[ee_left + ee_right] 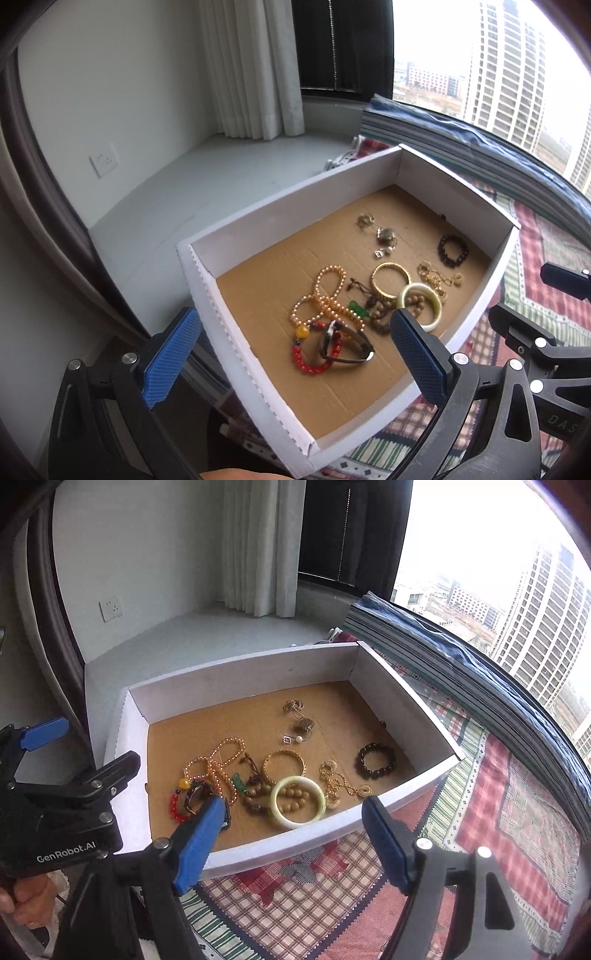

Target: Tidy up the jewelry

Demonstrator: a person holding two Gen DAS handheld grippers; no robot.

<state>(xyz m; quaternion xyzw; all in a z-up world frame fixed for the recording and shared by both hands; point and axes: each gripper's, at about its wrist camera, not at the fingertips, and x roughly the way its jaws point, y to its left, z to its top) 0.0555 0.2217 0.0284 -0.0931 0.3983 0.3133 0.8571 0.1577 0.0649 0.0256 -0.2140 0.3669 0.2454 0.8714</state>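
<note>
Beside a high-rise window, my left gripper (295,354) and right gripper (295,845) hover, jaws spread and empty; all jewelry lies inside the box (236,675), bracelets (214,771) tangled near its front wall.

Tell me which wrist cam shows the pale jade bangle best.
Right wrist view: the pale jade bangle lies whole and unblocked in the box, brown beads visible inside its ring. In the left wrist view, the bangle is partly hidden behind a blue finger pad.

mixed jewelry (258,779) heaped in white box (236,672)
</note>
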